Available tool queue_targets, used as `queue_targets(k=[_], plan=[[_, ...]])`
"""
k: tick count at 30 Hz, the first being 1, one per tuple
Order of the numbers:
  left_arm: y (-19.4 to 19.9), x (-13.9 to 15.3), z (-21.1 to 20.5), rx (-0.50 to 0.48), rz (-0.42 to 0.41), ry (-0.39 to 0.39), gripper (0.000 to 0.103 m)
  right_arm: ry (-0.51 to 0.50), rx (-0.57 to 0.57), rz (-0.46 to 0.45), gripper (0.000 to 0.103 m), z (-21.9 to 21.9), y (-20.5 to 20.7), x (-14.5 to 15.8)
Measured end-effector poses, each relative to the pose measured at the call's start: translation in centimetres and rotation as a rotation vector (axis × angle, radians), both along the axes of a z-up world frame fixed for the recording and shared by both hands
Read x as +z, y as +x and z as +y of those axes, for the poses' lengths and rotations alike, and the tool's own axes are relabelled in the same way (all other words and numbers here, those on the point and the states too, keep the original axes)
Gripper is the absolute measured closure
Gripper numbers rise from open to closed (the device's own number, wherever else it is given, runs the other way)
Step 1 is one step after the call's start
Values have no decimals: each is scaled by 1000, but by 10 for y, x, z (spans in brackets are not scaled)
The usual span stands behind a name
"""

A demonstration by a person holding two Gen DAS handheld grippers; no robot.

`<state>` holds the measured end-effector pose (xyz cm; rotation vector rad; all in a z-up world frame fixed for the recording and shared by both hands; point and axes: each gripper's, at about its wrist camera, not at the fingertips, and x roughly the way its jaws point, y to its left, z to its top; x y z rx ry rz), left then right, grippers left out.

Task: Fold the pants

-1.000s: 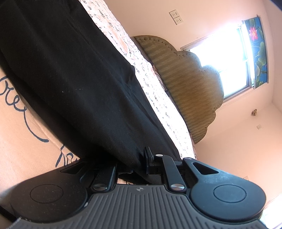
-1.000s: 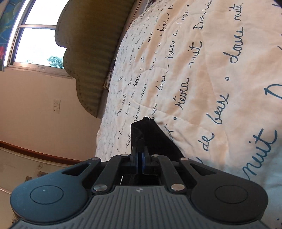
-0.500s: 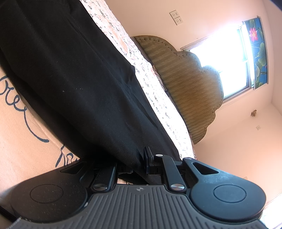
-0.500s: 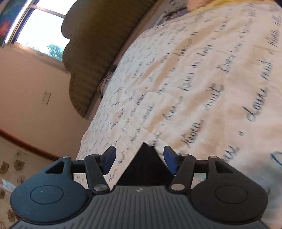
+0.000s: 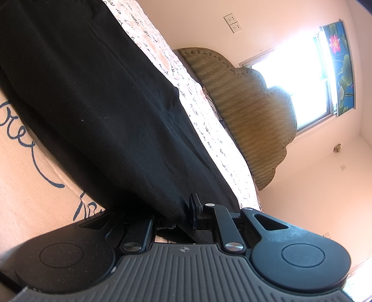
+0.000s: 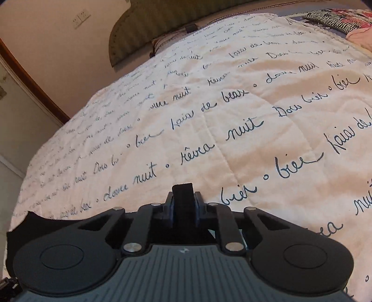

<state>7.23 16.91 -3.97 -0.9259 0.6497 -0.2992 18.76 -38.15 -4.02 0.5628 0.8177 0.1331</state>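
The black pants (image 5: 93, 104) lie stretched over the cream bedspread (image 5: 23, 174) and run down into my left gripper (image 5: 183, 216), which is shut on their near edge; the cloth hides its left finger. In the right wrist view, a narrow fold of the pants (image 6: 183, 192) stands up between the pads of my right gripper (image 6: 183, 209). Its jaws are closing and the pads press on that fold. More black cloth (image 6: 30, 223) shows at the lower left, behind the gripper body. The gripper hides the rest of the pants in this view.
The bedspread (image 6: 232, 116), printed with dark handwriting, spreads far ahead of the right gripper. A woven olive headboard (image 5: 251, 109) stands at the bed's end under a bright window (image 5: 302, 76). Patterned pillows (image 6: 337, 18) lie at the far right.
The right gripper opened off the pants corner, rolled and swung across the bed, then closed on a fold of black cloth. The left gripper and its cloth have not moved.
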Motion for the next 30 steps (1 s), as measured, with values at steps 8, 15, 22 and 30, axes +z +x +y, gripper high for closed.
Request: queue_targets(k=[8, 15, 22, 30], plan=[[0, 0, 0, 0, 0, 1, 81, 152, -103, -50, 90, -19, -11, -36], [-1, 0, 0, 3, -1, 0, 81, 185, -270, -101, 73, -24, -38, -12], [-3, 2, -1, 8, -4, 6, 81, -56, 75, -188, 67, 108, -31, 40], [-4, 1, 1, 4, -8, -7, 81, -321, 312, -152, 67, 208, 3, -2]])
